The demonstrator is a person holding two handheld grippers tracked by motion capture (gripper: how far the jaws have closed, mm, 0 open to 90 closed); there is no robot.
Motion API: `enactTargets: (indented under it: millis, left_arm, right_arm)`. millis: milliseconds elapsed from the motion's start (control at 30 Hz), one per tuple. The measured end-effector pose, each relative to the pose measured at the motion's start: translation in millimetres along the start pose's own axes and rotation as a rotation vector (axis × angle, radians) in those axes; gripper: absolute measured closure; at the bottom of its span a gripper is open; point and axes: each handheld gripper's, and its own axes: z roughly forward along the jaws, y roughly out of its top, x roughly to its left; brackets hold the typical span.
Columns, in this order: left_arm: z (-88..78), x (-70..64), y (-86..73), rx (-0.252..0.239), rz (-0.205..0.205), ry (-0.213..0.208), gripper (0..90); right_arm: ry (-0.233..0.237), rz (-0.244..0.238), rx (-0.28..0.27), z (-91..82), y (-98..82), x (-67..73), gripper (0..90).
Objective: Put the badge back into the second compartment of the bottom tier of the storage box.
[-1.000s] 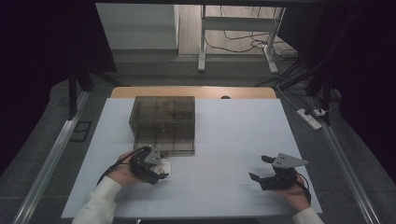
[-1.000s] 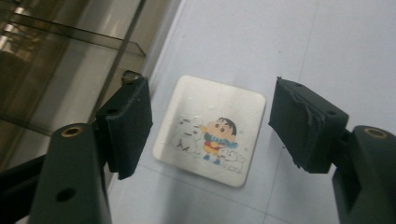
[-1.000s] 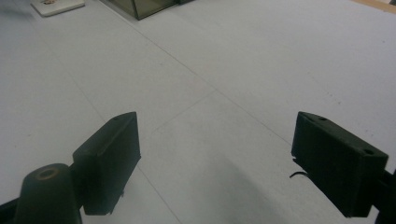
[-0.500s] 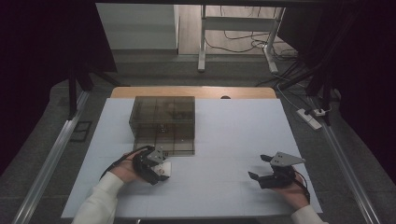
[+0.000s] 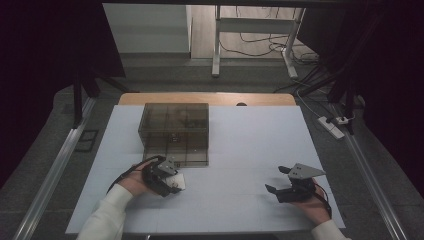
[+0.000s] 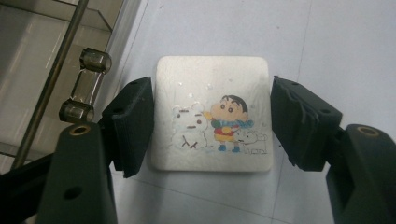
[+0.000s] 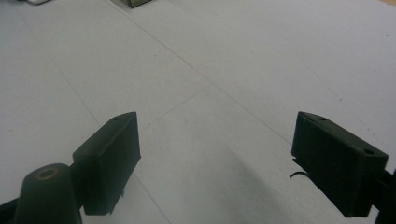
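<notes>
I find no readable text, number, brand or sign on anything in view. The one marked item is the square card [image 6: 212,113] lying on the table: in my left gripper view it bears a printed cartoon, a dark-haired child in a red top beside a small snowman and a small white dog, with no caption, lettering or label that I can make out on the card face.

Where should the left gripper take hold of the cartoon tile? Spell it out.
Grip the cartoon tile by its two opposite side edges, coming straight down from above. It lies flat on the white table, square with rounded corners, and the left gripper already straddles it, one of its fingers at each edge, nearly touching.
</notes>
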Motion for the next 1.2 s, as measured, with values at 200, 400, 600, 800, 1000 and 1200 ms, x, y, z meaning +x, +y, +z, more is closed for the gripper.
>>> enactTargets:
  millis: [200, 400, 600, 800, 1000, 1200]
  left_arm:
    - [-0.6, 0.4, 0.0, 0.002, -0.009, -0.002, 33.1]
    - [-4.7, 1.8, -1.9, -0.011, -0.025, 0.014, 33.1]
    - [-11.6, 1.8, -3.5, -0.054, -0.045, 0.028, 33.0]
    - [-20.4, -1.1, -3.1, -0.104, -0.060, 0.049, 33.0]
    - [-29.2, -1.4, -4.8, -0.150, -0.090, 0.084, 33.0]
    - [-39.1, -1.7, -5.0, -0.205, -0.100, 0.131, 33.0]
  right_arm:
    - [0.001, -0.001, -0.005, -0.2, 0.2, -0.3, 15.0]
    - [0.001, 0.001, -0.008, -0.6, 0.2, -0.3, 15.0]
    - [0.001, -0.003, -0.004, -0.2, 0.3, 0.0, 15.0]
    - [-0.004, 0.000, -0.009, -1.3, 1.0, 0.5, 15.0]
    - [-0.006, -0.003, -0.020, -3.5, 1.7, 3.0, 15.0]
    - [-0.012, -0.007, -0.019, -3.3, 2.0, 3.6, 15.0]
